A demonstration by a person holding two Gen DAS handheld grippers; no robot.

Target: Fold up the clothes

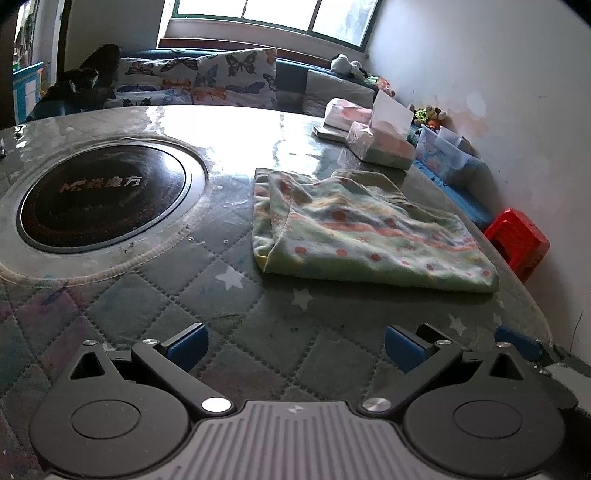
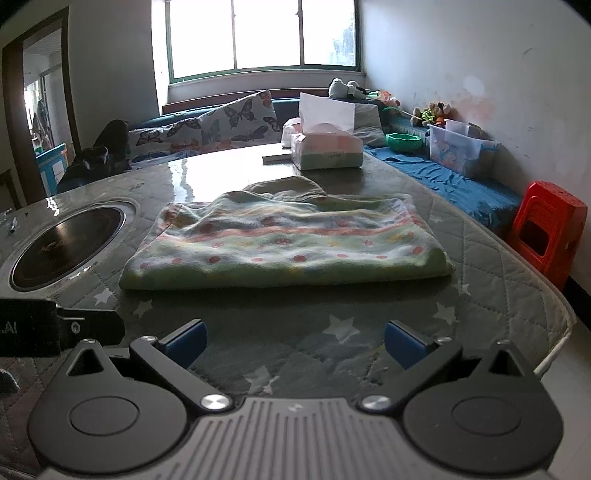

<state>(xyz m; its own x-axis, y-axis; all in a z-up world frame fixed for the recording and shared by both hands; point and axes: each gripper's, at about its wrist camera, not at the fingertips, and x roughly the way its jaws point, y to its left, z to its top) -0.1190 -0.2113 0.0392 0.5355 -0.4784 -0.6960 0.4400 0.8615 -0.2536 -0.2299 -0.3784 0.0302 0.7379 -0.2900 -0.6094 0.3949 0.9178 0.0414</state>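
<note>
- The folded garment point(image 2: 286, 240), pale green with orange dots and stripes, lies flat on the quilted table cover point(image 2: 491, 288). In the right wrist view it sits straight ahead; in the left wrist view it lies ahead and to the right point(image 1: 365, 229).
- The left gripper point(image 1: 295, 349) has its blue-padded jaws spread wide, holding nothing, over bare quilting short of the garment.
- The right gripper point(image 2: 295, 341) is likewise spread wide and empty, with a strip of star-printed cover between its fingertips and the garment's near edge.
- The table's right edge curves away just past the garment's right side; beyond it stands a red stool point(image 2: 546, 229) on the floor.
- Left of the garment is a round black cooktop point(image 1: 103, 195) set into the table, ringed by a clear cover; a narrow band of quilting separates the two.
- Behind the garment, a tissue box point(image 2: 325, 147) with a sheet sticking up stands on the glossy far part of the table.
- Window point(image 2: 262, 33) glare washes out the table's far surface, so little can be made out there.
- A darker piece of cloth pokes out at the garment's back edge; how it is folded underneath is hidden.
- Each gripper's body is cut off by the bottom of its frame. A black part with the letters "AI", partly cut off, shows at the left edge of the right wrist view.
- The cooktop carries pale lettering beginning "M" followed by Chinese characters; only "方" at the end reads clearly.
</note>
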